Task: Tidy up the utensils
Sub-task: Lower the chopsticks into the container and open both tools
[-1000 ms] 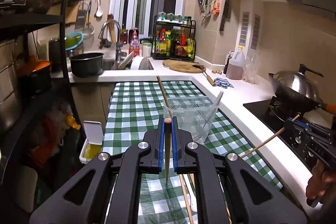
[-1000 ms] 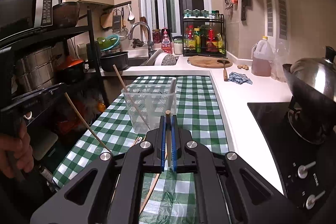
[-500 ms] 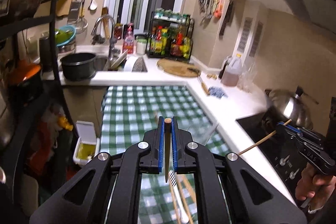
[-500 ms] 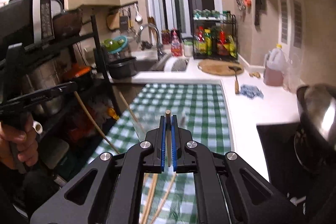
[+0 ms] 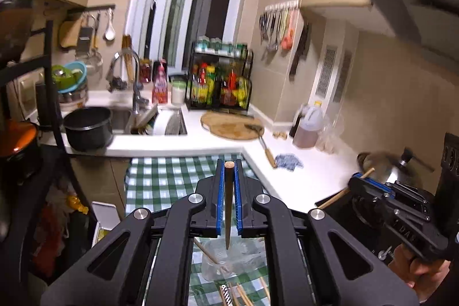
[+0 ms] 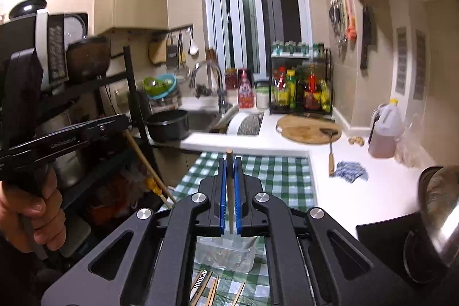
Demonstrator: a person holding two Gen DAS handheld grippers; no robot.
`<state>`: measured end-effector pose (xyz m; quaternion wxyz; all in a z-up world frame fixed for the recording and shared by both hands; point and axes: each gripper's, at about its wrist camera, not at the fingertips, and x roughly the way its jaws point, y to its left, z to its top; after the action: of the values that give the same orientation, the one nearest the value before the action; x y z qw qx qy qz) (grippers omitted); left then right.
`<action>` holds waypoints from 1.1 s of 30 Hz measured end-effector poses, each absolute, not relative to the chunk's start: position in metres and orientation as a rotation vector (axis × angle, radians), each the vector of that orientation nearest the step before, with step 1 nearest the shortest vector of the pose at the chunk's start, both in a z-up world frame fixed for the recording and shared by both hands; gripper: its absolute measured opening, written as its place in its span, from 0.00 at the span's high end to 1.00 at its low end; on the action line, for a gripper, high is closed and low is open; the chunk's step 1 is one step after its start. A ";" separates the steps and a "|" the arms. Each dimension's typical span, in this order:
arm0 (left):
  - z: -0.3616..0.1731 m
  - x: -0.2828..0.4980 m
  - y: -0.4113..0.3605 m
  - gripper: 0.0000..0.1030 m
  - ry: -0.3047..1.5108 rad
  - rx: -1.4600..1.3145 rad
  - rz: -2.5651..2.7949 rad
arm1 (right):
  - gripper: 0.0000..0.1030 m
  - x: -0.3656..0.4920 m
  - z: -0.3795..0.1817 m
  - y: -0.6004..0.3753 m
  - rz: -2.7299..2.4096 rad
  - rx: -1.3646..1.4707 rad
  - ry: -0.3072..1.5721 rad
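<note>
Left tool (image 5: 229, 182) pinches a dark chopstick (image 5: 228, 208) at frame centre; right tool (image 6: 229, 179) likewise pinches a pale chopstick (image 6: 230, 191); clear container (image 6: 225, 254) below both.

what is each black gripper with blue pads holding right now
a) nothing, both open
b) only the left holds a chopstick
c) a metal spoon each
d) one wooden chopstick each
d: the left gripper is shut on a dark wooden chopstick, and the right gripper is shut on a pale wooden chopstick, above the clear plastic container.
</note>
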<state>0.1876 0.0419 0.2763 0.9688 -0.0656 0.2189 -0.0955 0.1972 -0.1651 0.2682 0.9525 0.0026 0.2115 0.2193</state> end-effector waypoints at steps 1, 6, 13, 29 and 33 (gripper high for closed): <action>0.266 0.198 0.040 0.94 0.470 -0.131 -0.196 | 0.95 0.203 0.261 -0.163 0.439 0.001 0.445; 0.222 0.225 0.035 0.94 0.547 -0.112 -0.205 | 0.95 0.227 0.222 -0.155 0.427 0.003 0.505; 0.185 0.246 0.039 0.94 0.619 -0.118 -0.208 | 0.95 0.248 0.187 -0.152 0.435 0.009 0.559; 0.221 0.191 0.046 0.81 0.437 -0.109 -0.160 | 0.75 0.210 0.199 -0.170 0.330 -0.012 0.499; 0.225 0.159 0.044 0.81 0.401 -0.111 -0.149 | 0.75 0.178 0.209 -0.180 0.305 -0.009 0.438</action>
<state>0.1589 0.0436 0.2246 0.9757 -0.0548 0.1991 -0.0738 0.1780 -0.1804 0.2088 0.9646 -0.0043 0.2166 0.1505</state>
